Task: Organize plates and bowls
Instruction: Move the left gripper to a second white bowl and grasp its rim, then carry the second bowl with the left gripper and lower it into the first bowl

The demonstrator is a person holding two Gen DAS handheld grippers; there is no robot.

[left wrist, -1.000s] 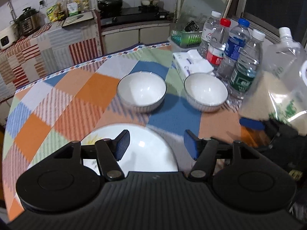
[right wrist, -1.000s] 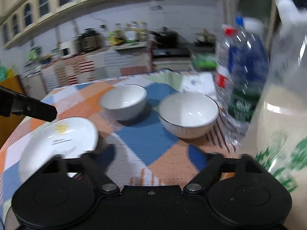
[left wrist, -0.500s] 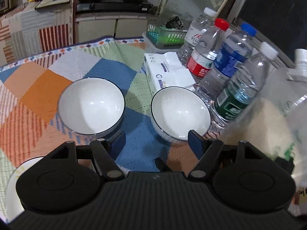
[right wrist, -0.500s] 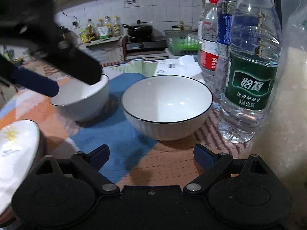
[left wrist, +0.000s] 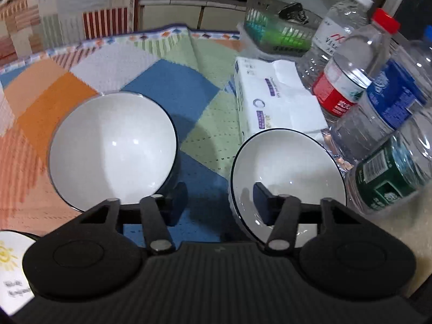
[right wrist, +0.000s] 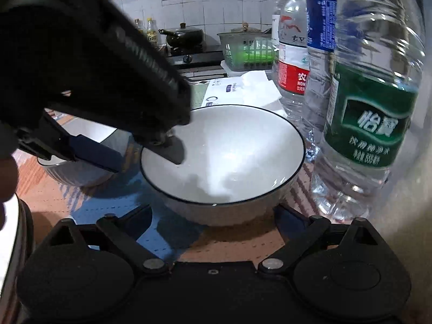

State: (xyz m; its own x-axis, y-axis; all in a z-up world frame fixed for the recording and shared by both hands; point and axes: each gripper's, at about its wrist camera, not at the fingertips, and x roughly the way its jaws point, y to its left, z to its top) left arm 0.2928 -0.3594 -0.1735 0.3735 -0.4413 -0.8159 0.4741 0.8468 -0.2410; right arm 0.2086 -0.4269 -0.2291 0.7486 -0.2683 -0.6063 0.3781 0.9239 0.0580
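Two white bowls with dark rims stand on the checked tablecloth. My left gripper is open and straddles the near-left rim of the right bowl, one finger inside, one outside. The left bowl stands just left of it. In the right wrist view the right bowl sits directly ahead of my open right gripper, whose fingers flank its near side low down. The left gripper reaches into that bowl from the left. A white plate with a sun print lies at the near left.
Several water bottles stand close to the right of the right bowl, the green-labelled one nearest. A tissue pack lies behind the bowl, a green basket beyond it. A stove and pots are at the back.
My left gripper has moved forward and right from over the plate to the right bowl's rim. My right gripper has closed in on the same bowl.
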